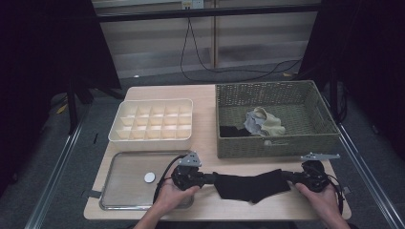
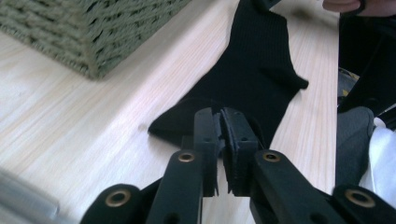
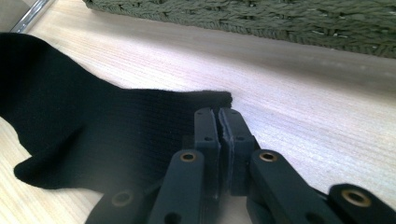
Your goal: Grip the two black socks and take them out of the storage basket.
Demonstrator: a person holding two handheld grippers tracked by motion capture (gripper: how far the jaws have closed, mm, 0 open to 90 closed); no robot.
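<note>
A black sock [image 1: 250,185] lies stretched flat along the front of the wooden table [image 1: 205,102], between my two grippers. My left gripper [image 1: 213,180] is at its left end. In the left gripper view the left gripper [image 2: 219,116] has its jaws pressed together on the edge of the sock [image 2: 252,70]. My right gripper [image 1: 286,176] holds the other end. In the right gripper view the right gripper [image 3: 218,114] is shut on the corner of the sock [image 3: 93,126]. Both grippers lie low, close to the tabletop.
A green wicker basket [image 1: 277,143] stands just behind the sock with pale and dark cloth items [image 1: 262,121] inside. A cream divided organiser [image 1: 153,121] sits at the back left. A metal tray [image 1: 124,176] with a small white disc [image 1: 150,177] is beside my left hand.
</note>
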